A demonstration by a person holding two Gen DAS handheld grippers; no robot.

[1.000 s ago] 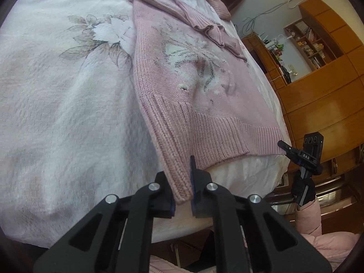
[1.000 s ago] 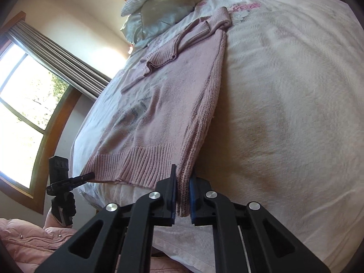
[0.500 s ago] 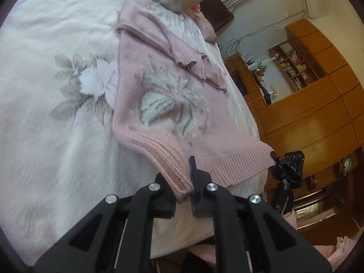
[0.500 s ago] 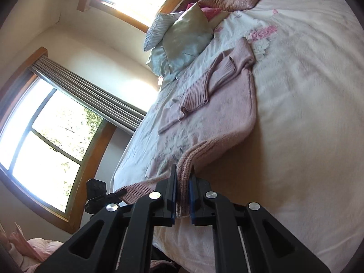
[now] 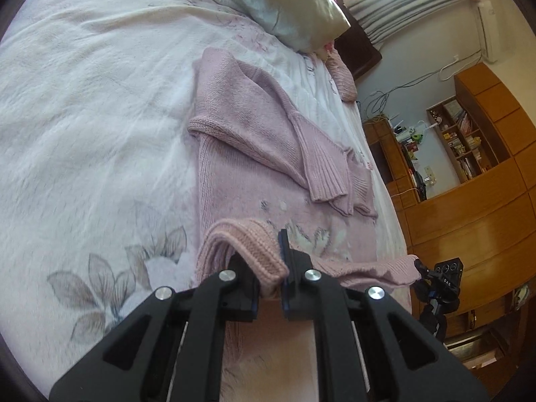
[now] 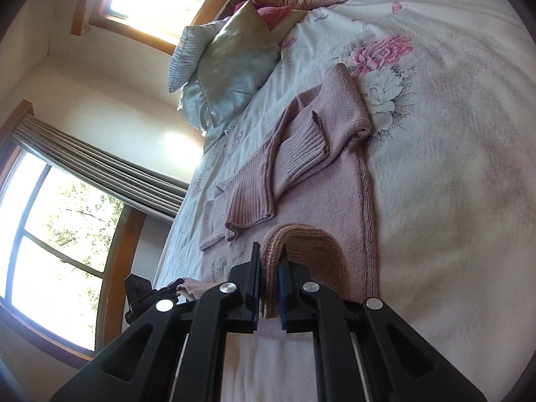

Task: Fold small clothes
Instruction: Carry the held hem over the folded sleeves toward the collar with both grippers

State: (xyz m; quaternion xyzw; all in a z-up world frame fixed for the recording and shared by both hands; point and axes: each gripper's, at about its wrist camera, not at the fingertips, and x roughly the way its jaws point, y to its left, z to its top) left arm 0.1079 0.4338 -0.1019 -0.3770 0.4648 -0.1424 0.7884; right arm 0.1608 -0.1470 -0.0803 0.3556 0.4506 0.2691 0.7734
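Pink knitted sweater [image 5: 268,181] [image 6: 335,207] laid flat on white floral-print bedspread [image 5: 83,117] [image 6: 452,167], sleeves folded across chest. Ribbed hem lifted off bedspread at both lower corners, curled over sweater body.

Left black two-finger gripper [image 5: 269,283]: jaws clamped on left hem corner. Right black two-finger gripper [image 6: 269,293]: jaws clamped on right hem corner; same gripper seen at far hem end [image 5: 432,276] in left wrist view.

Satin grey-green pillow [image 5: 291,10] [image 6: 234,63] noted at bed head, beyond sweater collar.
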